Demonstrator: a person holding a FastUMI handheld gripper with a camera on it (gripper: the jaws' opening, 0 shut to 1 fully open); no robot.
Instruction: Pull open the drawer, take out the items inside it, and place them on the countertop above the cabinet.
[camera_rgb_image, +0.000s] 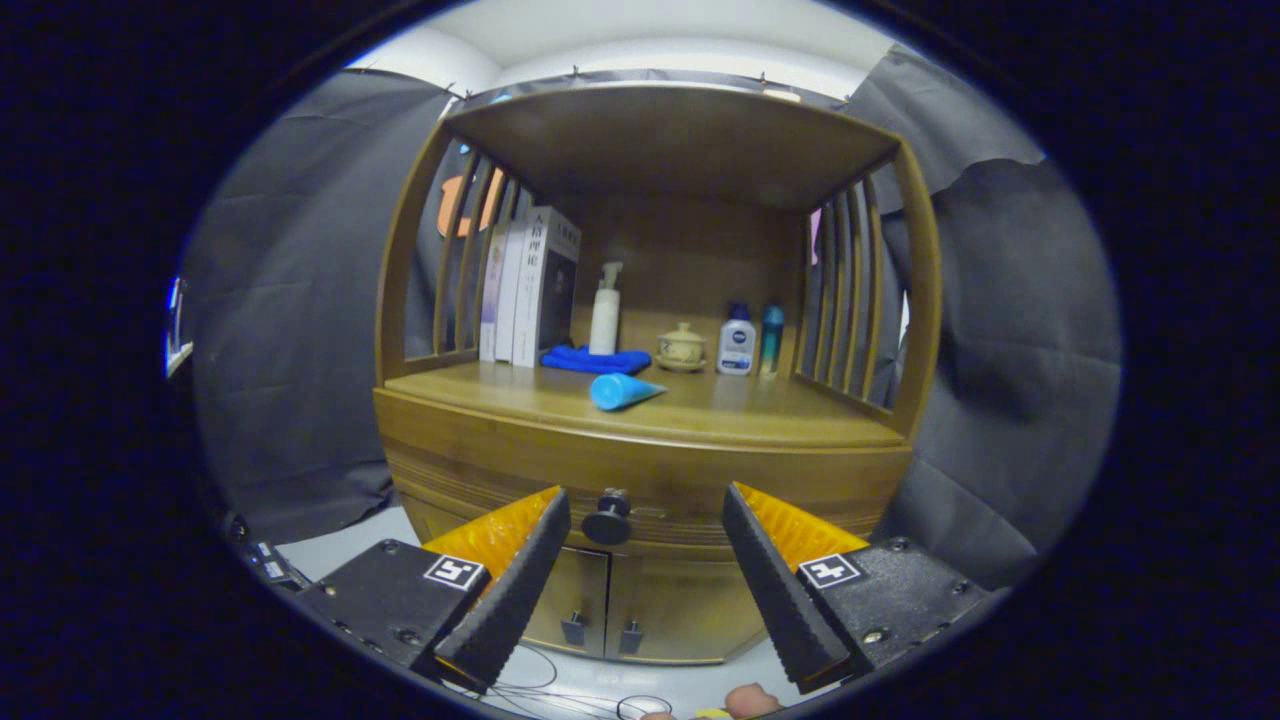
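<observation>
Your gripper (646, 508) faces the closed drawer (640, 480), fingers spread wide and holding nothing.

The drawer's round dark knob (607, 517) sits just ahead of you, between the fingers but nearer the left one, and neither finger touches it. Above the drawer, the countertop (720, 410) already carries a blue tube (622, 390) lying on its side near the front edge. Farther back you have upright books (528, 288), a folded blue cloth (595, 359) with a white pump bottle (605, 312) behind it, a small lidded cup (682, 346), a white bottle with a blue cap (737, 341) and a slim teal bottle (771, 337). Slatted side rails (838, 300) wall in both ends. Below the drawer are two closed cabinet doors (640, 605).
</observation>
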